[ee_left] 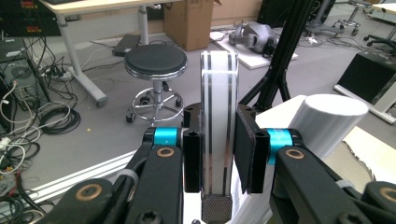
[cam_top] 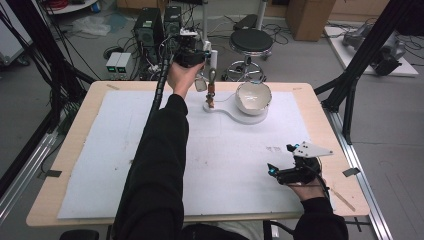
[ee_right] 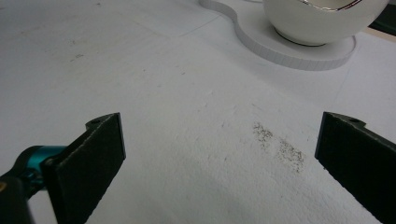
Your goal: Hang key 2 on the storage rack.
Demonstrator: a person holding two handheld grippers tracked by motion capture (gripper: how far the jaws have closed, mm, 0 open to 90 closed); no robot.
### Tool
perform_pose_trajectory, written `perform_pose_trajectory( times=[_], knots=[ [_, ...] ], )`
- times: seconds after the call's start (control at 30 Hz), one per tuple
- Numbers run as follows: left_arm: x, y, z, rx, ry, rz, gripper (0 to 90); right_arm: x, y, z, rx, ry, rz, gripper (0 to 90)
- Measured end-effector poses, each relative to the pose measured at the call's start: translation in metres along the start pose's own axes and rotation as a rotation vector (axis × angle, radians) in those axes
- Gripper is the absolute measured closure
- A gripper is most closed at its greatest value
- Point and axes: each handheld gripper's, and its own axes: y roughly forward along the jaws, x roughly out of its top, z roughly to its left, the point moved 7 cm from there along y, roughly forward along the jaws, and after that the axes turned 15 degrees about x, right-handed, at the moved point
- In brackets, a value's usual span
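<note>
Right claw spread over mat, left claw pinching upright handle between pads

Spoon: flat pale handle edged with two dark lengthwise stripes, knurled metal end nearest the camera in the left gripper view. Stands upright, clamped between the left gripper's pads. In the high view it hangs bowl-end down, just left of the white bowl, over the narrow end of the bowl's white base.

White tool with black stripes, white bowl on a white base, black jaws
</note>
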Motion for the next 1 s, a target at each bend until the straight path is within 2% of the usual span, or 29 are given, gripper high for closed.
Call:
perform_pose_trajectory(
  times=[0.17,0.4,0.43,0.47,0.5,0.53,0.57,0.73,0.77,0.8,0.83,0.93,0.97,1.0],
  knots=[
    [-0.006,0.002,0.003,-0.005,-0.035,0.008,74.3,0.0,0.0,0.0,0.0,-0.001,0.0,0.6],
    [-0.011,0.0,0.004,-0.033,-0.026,0.054,71.5,0.0,-0.001,0.0,-0.001,-0.003,-0.002,0.6],
    [-0.011,0.0,0.005,-0.033,-0.023,0.053,64.7,0.0,0.0,0.0,-0.001,-0.001,0.001,0.6],
    [-0.012,-0.002,0.008,-0.01,-0.021,0.056,64.7,0.0,0.0,0.0,-0.001,-0.001,0.001,0.6],
    [-0.014,-0.004,0.013,0.034,-0.006,0.065,54.3,0.0,0.0,0.0,-0.002,0.0,0.004,0.6],
    [-0.014,-0.004,0.013,0.034,-0.006,0.065,51.5,0.0,0.0,0.0,-0.002,0.0,0.004,0.6],
    [-0.016,-0.007,0.019,0.059,0.003,0.08,48.7,0.0,0.001,0.0,-0.001,-0.002,0.005,0.6],
    [-0.022,-0.011,0.029,0.049,-0.037,0.111,20.1,0.0,0.001,0.0,-0.001,-0.002,0.005,0.6],
    [-0.026,-0.014,0.034,0.072,-0.04,0.141,12.4,0.0,0.001,0.0,-0.002,-0.002,0.007,0.6],
    [-0.026,-0.014,0.034,0.072,-0.04,0.141,8.2,0.0,0.001,0.0,-0.002,-0.002,0.007,0.6],
    [-0.029,-0.017,0.037,0.068,-0.041,0.165,4.2,0.0,0.001,0.0,-0.002,-0.003,0.007,0.6],
    [-0.032,-0.021,0.041,0.063,-0.051,0.154,1.6,0.0,0.001,0.0,-0.001,-0.001,0.008,0.6],
    [-0.035,-0.025,0.044,0.043,-0.052,0.158,1.6,0.0,0.001,0.0,0.0,0.0,0.007,0.6],
    [-0.035,-0.025,0.044,0.043,-0.052,0.158,1.6,0.0,0.001,0.0,0.0,0.0,0.007,0.6]
  ],
)
